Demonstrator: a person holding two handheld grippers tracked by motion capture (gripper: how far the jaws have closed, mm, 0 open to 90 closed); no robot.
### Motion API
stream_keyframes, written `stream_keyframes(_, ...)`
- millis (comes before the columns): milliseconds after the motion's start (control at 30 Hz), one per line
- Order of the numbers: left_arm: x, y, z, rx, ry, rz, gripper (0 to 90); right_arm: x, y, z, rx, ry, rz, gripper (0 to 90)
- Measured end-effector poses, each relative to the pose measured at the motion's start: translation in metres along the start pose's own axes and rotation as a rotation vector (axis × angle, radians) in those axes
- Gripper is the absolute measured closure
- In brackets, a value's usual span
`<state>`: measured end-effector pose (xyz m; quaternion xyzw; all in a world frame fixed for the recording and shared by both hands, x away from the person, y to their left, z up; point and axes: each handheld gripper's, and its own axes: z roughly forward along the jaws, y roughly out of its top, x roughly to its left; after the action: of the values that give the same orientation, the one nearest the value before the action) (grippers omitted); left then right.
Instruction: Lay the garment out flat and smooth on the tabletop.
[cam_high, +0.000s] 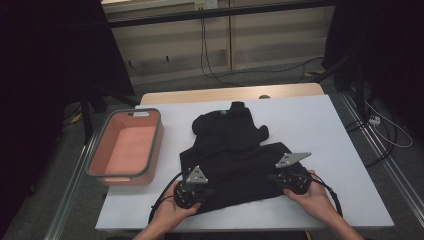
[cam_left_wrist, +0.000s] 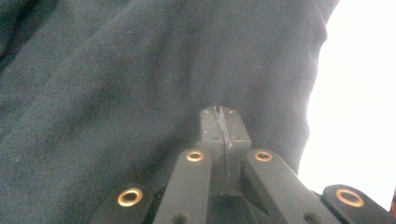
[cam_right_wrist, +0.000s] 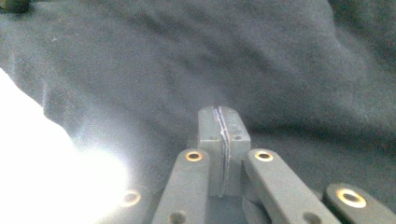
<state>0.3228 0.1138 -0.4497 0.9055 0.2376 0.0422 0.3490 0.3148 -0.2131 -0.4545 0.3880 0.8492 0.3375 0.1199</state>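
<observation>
Pink bin (cam_high: 125, 145) sits empty near the desk's (cam_high: 320, 130) left edge, likely the drop spot. Black garment (cam_high: 232, 150) lies mid-desk, hem toward the near edge. My left hand-held gripper (cam_high: 199, 192) and right hand-held gripper (cam_high: 284, 181) are at its near corners, jaws pressed together; cloth pinched, I judge, ready to fold.

Your white-topped bench (cam_high: 325, 130) has a bare wooden strip along its far edge. On it, at your left, sits an empty salmon-pink tub (cam_high: 125, 146) with a grey rim; just beside it, mid-bench, lies a crumpled black garment (cam_high: 232, 150).
</observation>
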Motion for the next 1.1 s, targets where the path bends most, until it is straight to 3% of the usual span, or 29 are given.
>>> stream_keyframes(133,0.0,-0.003,-0.004,0.008,-0.038,-0.016,90.0,0.004,-0.001,-0.002,0.003,-0.012,-0.011,90.0)
stream_keyframes(233,-0.005,-0.009,-0.008,0.014,-0.07,-0.022,90.0,0.007,-0.008,-0.008,0.007,0.028,0.007,90.0)
stream_keyframes(733,-0.02,-0.018,-0.018,0.042,-0.113,0.013,90.0,0.027,-0.023,-0.023,0.031,0.078,-0.021,90.0)
stream_keyframes(1100,-0.037,-0.026,-0.025,0.063,-0.131,0.028,90.0,0.052,-0.041,-0.037,0.038,0.122,-0.024,90.0)
